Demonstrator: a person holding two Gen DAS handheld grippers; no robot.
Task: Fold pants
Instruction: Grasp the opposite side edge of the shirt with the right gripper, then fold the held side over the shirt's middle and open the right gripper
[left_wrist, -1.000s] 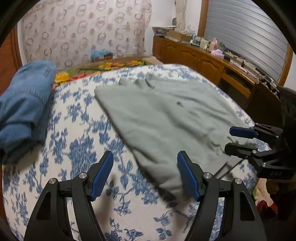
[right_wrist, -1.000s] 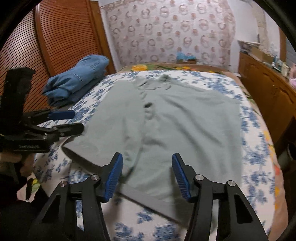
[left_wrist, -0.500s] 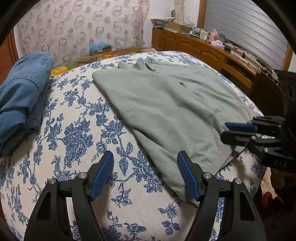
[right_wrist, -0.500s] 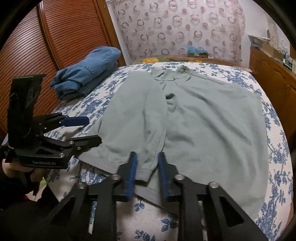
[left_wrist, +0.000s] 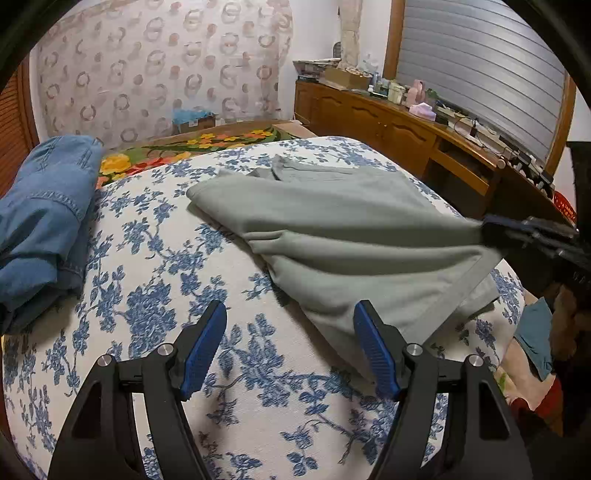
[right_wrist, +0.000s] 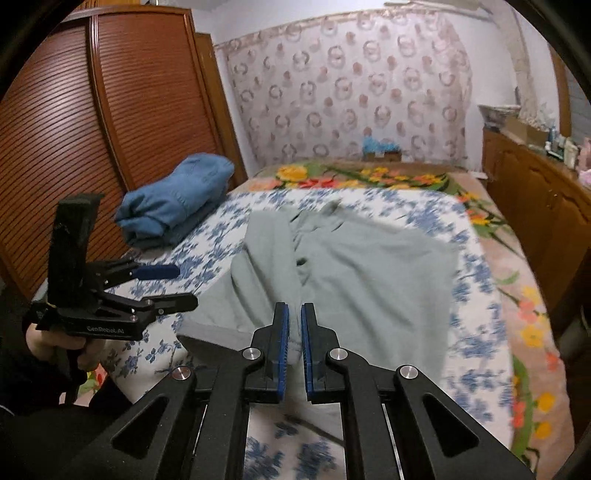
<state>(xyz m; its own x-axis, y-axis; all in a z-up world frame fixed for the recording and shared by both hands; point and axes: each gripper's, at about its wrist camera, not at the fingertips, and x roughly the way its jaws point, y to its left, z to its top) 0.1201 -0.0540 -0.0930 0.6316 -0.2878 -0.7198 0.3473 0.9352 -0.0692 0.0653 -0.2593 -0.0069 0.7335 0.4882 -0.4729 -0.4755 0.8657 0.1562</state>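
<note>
Grey-green pants (left_wrist: 332, 229) lie on the blue-flowered bed cover (left_wrist: 155, 280); they also show in the right wrist view (right_wrist: 369, 273). My right gripper (right_wrist: 293, 332) is shut on the near hem of one leg and lifts it off the bed, so the cloth stretches taut toward it; it shows at the right of the left wrist view (left_wrist: 495, 229). My left gripper (left_wrist: 290, 347) is open and empty, just left of the lifted hem, above bare cover. It shows open in the right wrist view (right_wrist: 181, 286).
Folded blue jeans (left_wrist: 40, 221) lie at the bed's left side. A wooden sideboard (left_wrist: 406, 125) with clutter runs along the right. A brown slatted wardrobe (right_wrist: 92, 147) stands on the left. A flowered blanket (right_wrist: 362, 173) covers the bed's far end.
My right gripper closed on the pant leg's hem and raised it, pulling the cloth up and back. My left gripper stayed open and shifted slightly left of the pants.
</note>
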